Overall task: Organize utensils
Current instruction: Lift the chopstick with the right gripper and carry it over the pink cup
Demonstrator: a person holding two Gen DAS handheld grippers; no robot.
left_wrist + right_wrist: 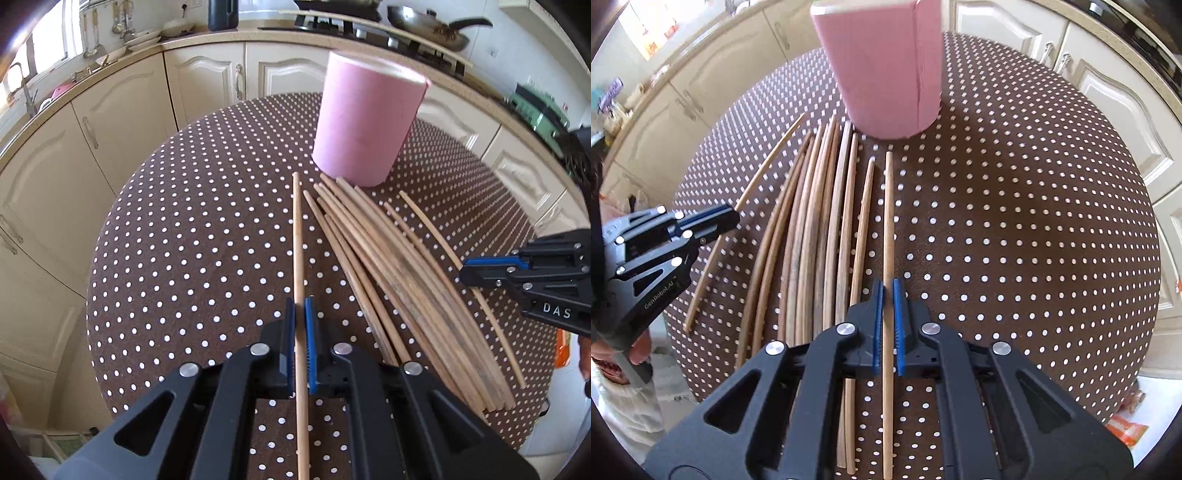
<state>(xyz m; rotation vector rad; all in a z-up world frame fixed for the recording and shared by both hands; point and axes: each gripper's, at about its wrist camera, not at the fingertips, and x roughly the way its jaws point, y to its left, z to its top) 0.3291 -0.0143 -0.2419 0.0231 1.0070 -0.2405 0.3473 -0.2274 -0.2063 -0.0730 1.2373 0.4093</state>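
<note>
Two grippers, left gripper [300, 306] and right gripper [888, 291], each clamp one chopstick [297, 236] lengthwise, so we can tip ours upright into the pink holder [364, 122].

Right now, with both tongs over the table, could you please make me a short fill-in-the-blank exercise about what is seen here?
1. The left tongs are shut on ____ chopstick.
2. The colour of the container standing beyond the loose pile is ____.
3. The tablecloth is brown with white ____.
Missing words: one; pink; dots.
</note>
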